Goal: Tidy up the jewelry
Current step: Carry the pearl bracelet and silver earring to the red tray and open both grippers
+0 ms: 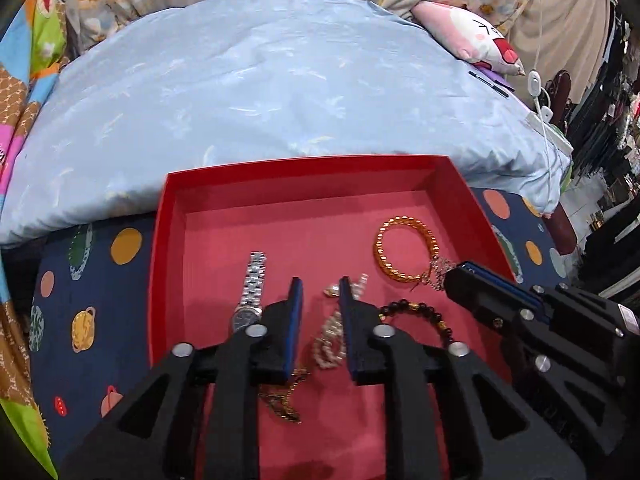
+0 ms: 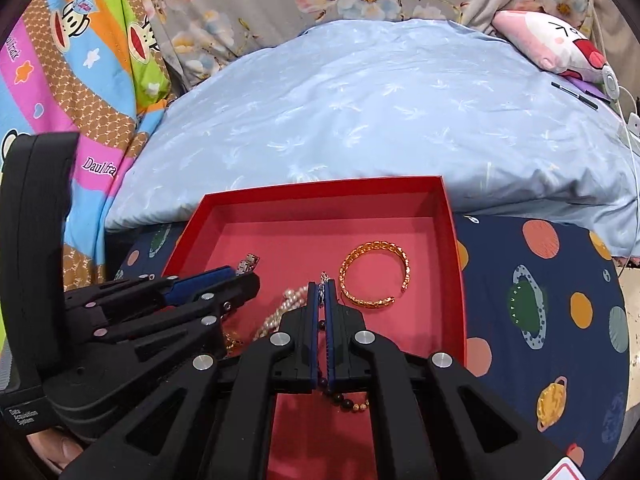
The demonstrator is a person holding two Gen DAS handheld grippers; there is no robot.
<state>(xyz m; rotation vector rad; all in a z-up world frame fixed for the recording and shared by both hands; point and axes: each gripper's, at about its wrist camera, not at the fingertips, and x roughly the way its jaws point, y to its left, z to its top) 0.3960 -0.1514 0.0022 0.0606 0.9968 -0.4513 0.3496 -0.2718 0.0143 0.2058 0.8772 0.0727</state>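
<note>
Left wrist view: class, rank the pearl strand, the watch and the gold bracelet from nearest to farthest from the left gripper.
1. Pearl strand: between the left gripper fingers.
2. Watch: just left of it.
3. Gold bracelet: farther, up right.

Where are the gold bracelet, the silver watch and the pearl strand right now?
gold bracelet (image 2: pixel 375 274), right wrist view, far-left arc of the bangle.
silver watch (image 1: pixel 253 280), left wrist view, middle of its metal band.
pearl strand (image 1: pixel 329 346), left wrist view, loop lying between the open left jaws.

Left gripper (image 1: pixel 320 292) fingers parted, right gripper (image 2: pixel 321 292) fingers nearly closed, pinching something small
</note>
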